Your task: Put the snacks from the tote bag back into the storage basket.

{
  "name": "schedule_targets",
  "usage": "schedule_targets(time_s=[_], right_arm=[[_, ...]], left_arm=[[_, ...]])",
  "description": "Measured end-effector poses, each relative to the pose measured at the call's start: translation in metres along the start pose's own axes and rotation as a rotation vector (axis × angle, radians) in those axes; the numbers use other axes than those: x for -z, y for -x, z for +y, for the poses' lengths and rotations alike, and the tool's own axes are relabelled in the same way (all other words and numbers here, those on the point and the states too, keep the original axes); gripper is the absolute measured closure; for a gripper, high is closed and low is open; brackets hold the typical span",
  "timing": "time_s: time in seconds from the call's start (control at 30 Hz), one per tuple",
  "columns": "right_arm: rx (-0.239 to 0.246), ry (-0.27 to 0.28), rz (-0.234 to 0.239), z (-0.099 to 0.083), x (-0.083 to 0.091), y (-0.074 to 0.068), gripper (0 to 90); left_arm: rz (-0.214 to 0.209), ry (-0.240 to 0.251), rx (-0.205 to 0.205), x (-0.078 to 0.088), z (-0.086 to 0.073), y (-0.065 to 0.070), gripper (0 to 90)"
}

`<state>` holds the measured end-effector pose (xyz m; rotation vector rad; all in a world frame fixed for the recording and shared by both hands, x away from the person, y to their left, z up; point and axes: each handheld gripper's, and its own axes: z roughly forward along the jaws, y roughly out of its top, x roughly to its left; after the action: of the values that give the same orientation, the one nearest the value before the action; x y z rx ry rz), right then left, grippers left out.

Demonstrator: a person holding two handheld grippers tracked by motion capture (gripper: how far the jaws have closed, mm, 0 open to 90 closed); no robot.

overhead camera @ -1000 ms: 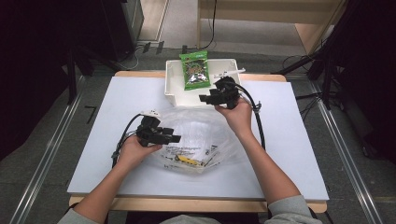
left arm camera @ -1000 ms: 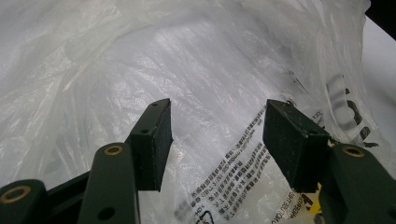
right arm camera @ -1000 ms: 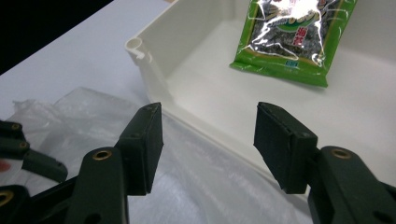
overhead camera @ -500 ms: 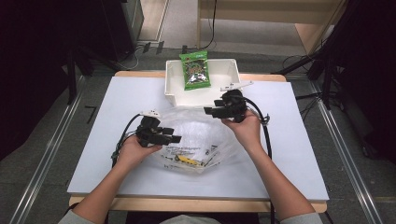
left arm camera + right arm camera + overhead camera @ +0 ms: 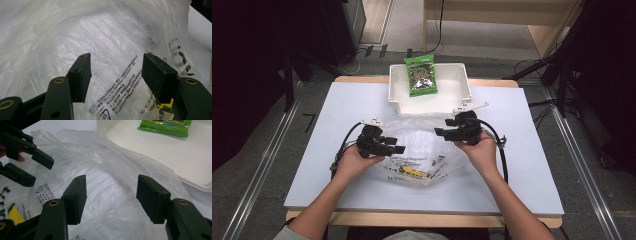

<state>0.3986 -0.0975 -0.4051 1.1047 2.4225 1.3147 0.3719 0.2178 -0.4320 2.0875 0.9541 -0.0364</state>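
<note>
A crumpled clear plastic bag [image 5: 417, 145] with black print and a yellow label [image 5: 409, 171] lies in the middle of the white table. My left gripper [image 5: 398, 148] rests over the bag's left side, jaws pointing right. In the left gripper view it [image 5: 115, 65] is open, with the bag's printed film [image 5: 112, 32] just beyond the pads. My right gripper [image 5: 439, 132] hovers at the bag's right side, jaws pointing left. In its own view it [image 5: 111, 186] is open above the bag [image 5: 107, 160], facing the left gripper [image 5: 32, 157].
A white tray [image 5: 464, 95] stands at the table's far edge with a green snack packet [image 5: 421, 75] leaning in it. The tray's wall [image 5: 102, 127] and the packet [image 5: 165, 125] lie just past the bag. Cables trail from both grippers.
My right gripper has come away from the tray, toward the person and down to the bag's right side. The left gripper and the bag have stayed put.
</note>
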Motion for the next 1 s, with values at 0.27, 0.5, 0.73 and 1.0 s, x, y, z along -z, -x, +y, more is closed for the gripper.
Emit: schedule_targets(time_s=[0.27,0.5,0.73,1.0], right_arm=[[0.019,0.017,-0.001,-0.011,0.007,-0.007,41.4],[0.010,0.005,0.012,-0.023,0.002,-0.009,41.8],[0.015,-0.008,0.023,-0.026,-0.004,-0.010,42.0],[0.020,-0.010,0.016,-0.026,-0.004,-0.008,41.8]], left_arm=[[0.002,-0.004,-0.009,0.001,-0.001,0.001,41.9],[0.005,-0.004,-0.006,0.001,0.000,0.000,41.5],[0.007,-0.011,-0.001,0.001,0.000,-0.003,41.5],[0.011,-0.007,0.008,0.001,-0.001,-0.004,41.4]])
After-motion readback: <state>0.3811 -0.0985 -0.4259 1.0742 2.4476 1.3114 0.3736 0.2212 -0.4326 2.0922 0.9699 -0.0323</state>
